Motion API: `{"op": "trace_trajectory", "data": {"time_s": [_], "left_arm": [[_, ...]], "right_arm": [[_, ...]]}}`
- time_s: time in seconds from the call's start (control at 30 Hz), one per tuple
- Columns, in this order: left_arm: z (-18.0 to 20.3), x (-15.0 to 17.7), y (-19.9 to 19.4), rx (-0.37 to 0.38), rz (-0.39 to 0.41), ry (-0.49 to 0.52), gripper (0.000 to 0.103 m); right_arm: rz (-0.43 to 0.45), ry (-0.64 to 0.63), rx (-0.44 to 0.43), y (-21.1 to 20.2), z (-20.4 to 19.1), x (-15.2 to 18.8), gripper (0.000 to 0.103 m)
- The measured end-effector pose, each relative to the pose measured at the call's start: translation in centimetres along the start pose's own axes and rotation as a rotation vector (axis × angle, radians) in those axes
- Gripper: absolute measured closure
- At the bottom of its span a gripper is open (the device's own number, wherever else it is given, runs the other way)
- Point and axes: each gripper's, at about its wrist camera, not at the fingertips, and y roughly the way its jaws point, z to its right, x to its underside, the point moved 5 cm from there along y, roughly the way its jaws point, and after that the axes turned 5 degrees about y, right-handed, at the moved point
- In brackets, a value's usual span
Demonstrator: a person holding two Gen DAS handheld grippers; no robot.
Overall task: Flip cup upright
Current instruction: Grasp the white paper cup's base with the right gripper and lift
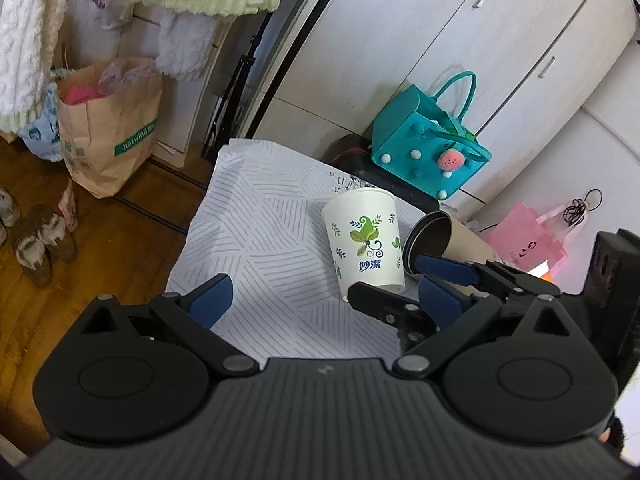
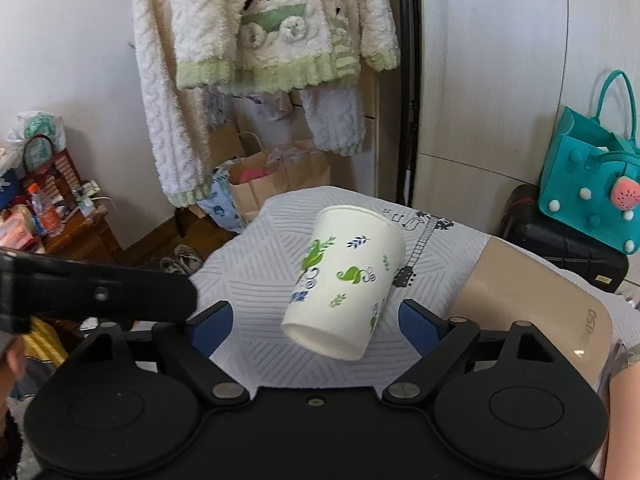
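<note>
Cup (image 2: 344, 282) tilted, between open right claw (image 2: 316, 322) fingers, w/o contact.

A teal felt bag (image 1: 430, 152) sits on a black case (image 2: 560, 246) beside hanging fleece pajamas (image 2: 264, 28).

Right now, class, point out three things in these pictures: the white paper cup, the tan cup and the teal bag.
White cup (image 2: 344, 284): right wrist view, on its printed side wall.
Tan cup (image 1: 430, 240): left wrist view, on its dark inside.
Teal bag (image 1: 416, 148): left wrist view, on its dotted front panel.
</note>
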Motion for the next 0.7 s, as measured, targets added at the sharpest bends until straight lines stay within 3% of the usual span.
{"op": "trace_trajectory", "data": {"time_s": [0.07, 0.2, 0.27, 0.37, 0.7], "left_arm": [[-0.3, 0.1, 0.3, 0.004, -0.006, -0.008, 0.003], [-0.6, 0.1, 0.4, 0.0, -0.007, -0.015, 0.003], [-0.7, 0.2, 0.3, -0.001, -0.006, -0.016, 0.003], [-0.8, 0.2, 0.2, -0.003, -0.003, -0.016, 0.003], [0.8, 1.1, -0.7, -0.012, -0.024, 0.014, 0.003]], "right_arm": [[0.0, 0.001, 0.012, 0.6, 0.2, 0.0, 0.011], [-0.015, 0.022, 0.003, 1.2, 0.3, 0.3, 0.033], [-0.001, 0.014, 0.02, 1.2, 0.2, 0.3, 0.038], [0.011, -0.001, 0.047, 1.0, 0.2, 0.3, 0.038], [-0.019, 0.022, 0.017, -2.2, 0.6, 1.8, 0.038]]}}
